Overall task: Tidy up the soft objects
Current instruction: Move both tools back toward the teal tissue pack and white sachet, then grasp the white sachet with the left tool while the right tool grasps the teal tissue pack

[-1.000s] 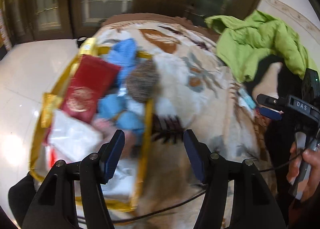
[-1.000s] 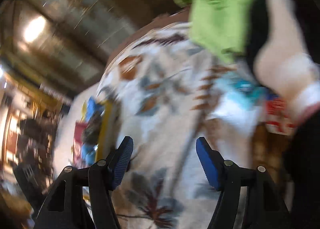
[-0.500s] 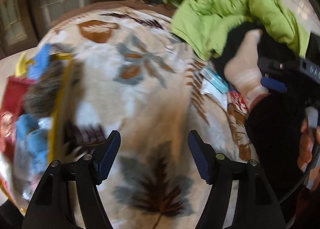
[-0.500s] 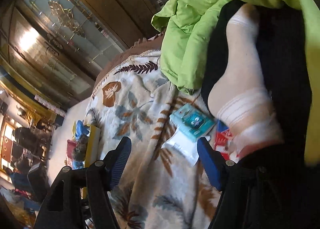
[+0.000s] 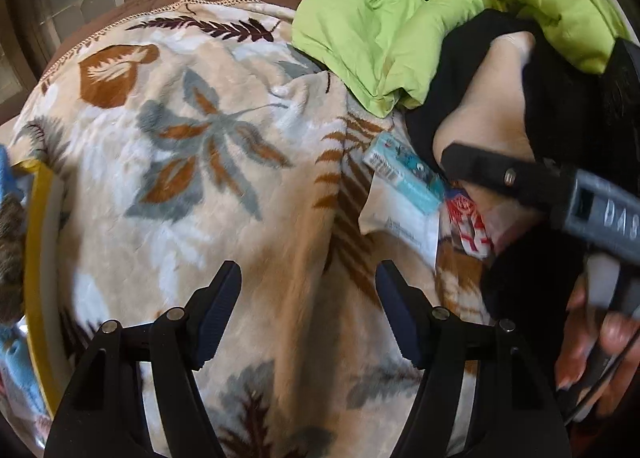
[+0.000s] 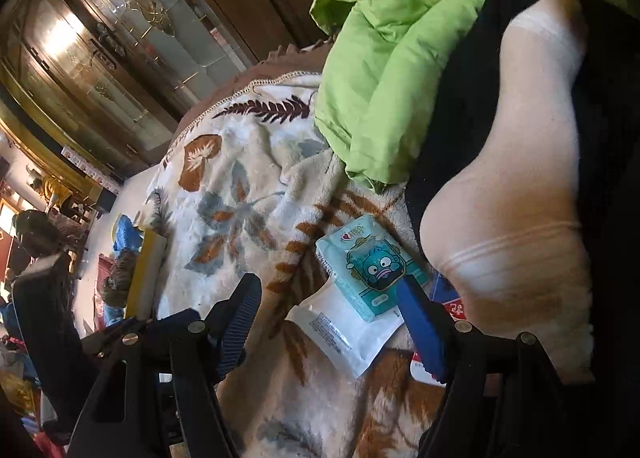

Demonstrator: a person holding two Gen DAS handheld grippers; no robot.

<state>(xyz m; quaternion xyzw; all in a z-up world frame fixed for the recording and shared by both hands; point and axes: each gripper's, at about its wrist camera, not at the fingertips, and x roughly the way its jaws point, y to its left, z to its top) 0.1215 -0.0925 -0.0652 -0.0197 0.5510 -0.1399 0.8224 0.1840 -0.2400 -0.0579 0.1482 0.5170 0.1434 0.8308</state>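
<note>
Left hand-held gripper [image 5: 308, 298] spread wide, nothing between the fingers, hovering over a leaf-patterned blanket [image 5: 208, 145]. Right hand-held gripper [image 6: 328, 322] likewise wide and empty, low over the blanket's right side, its right fingertip just in front of a teal tissue pack [image 6: 370, 270].

Teal tissue pack printed with a cartoon face, lying partly on top of a white packet [image 6: 340, 334], both flat on the blanket near its right edge. Just right of them, a red-and-white packet [image 5: 470, 223], partly hidden. Same teal pack [image 5: 404, 173] and white packet [image 5: 400, 217] visible from the left wrist view, ahead and to the right of the left fingers.

Beside these, touching or nearly touching, a pale sock [image 6: 516, 193] resting against black fabric [image 6: 452, 105]; whether worn on a foot or just stuffed, cannot tell. Behind that, a crumpled green jacket [image 5: 408, 13] heaped at the blanket's far right corner.

At the blanket's left edge, a yellow-rimmed bag [image 5: 38, 258] holding blue soft items [image 6: 126, 232] and a grey-brown fuzzy one [image 6: 118, 278].

A person's hand [image 5: 592, 342] wrapped around the right tool's handle at the lower right of the left wrist view.
</note>
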